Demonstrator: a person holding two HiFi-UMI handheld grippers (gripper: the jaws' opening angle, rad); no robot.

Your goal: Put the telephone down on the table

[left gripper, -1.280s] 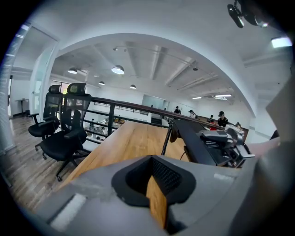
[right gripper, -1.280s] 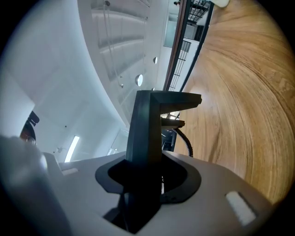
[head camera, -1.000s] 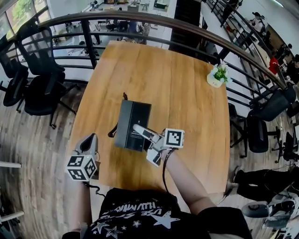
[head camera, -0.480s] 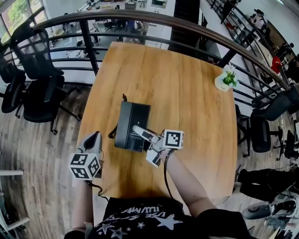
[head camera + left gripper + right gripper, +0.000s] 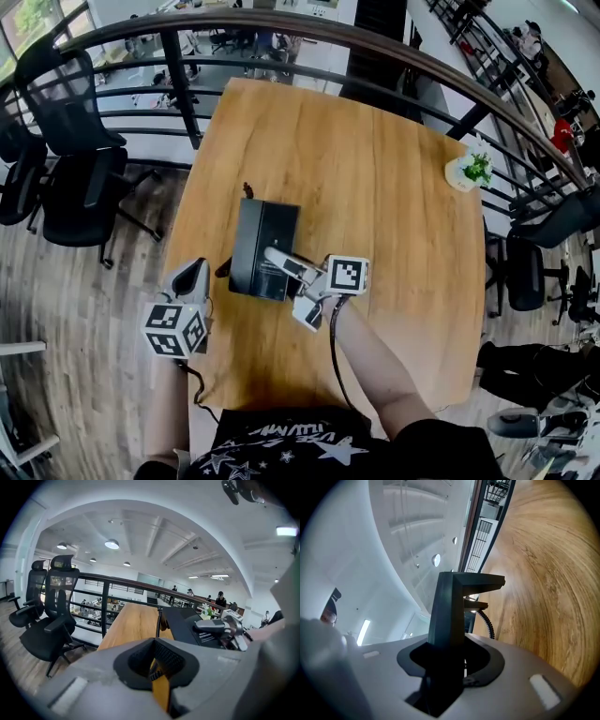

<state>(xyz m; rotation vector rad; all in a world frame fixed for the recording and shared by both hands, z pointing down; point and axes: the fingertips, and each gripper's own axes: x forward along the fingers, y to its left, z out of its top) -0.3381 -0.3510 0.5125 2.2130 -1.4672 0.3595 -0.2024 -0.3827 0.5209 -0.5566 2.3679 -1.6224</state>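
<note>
Head view: a big wooden table [image 5: 375, 187] with a black telephone [image 5: 258, 230] at its near left part.
Black office chairs [image 5: 70, 178] stand on the floor left of the table, and a dark railing [image 5: 375, 52] curves round the table's far side. The telephone is flat and dark, and I cannot tell if it rests on the table or hangs just above it. Its curly cord [image 5: 158, 620] hangs at the end far from the person. The right gripper [image 5: 273, 255] reaches in over the table's near part and its jaws are clamped on the telephone's near edge. The left gripper [image 5: 197, 268] is at the table's left edge, jaws pressed together with nothing in them. A small potted plant [image 5: 472, 171] sits at the table's far right edge.
</note>
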